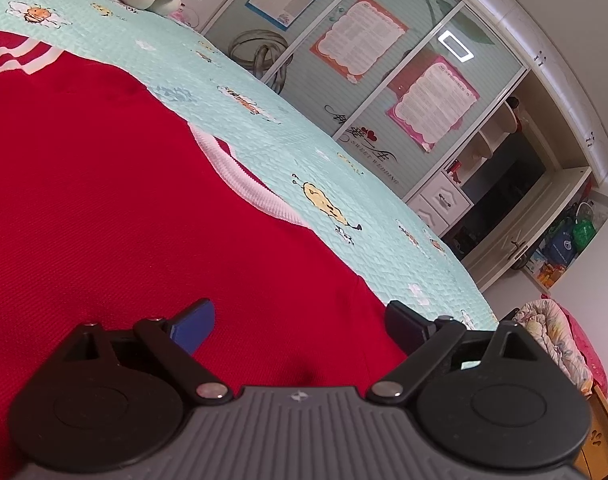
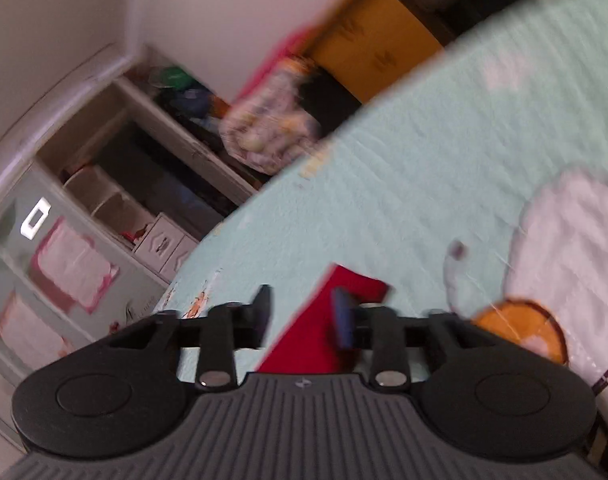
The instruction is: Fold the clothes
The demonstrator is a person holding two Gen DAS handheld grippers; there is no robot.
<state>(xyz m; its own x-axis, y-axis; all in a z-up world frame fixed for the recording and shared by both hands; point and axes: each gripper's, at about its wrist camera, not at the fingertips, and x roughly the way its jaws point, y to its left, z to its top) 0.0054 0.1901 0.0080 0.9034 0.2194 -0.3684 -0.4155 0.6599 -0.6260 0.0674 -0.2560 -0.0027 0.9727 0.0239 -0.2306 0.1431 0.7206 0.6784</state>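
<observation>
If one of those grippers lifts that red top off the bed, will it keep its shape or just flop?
Probably flop: the red knit top with white ribbed trim lies soft and flat against the mint quilted bedspread. It likely sags wherever it is unsupported. Its textured weave suggests it won't slip easily.

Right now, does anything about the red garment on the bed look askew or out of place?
Nothing looks damaged or spilled. The red garment lies spread on the mint bedspread, not yet folded, its white ribbed edge curling unevenly. The right wrist view is motion-blurred, so the red corner there is hard to judge.
</observation>
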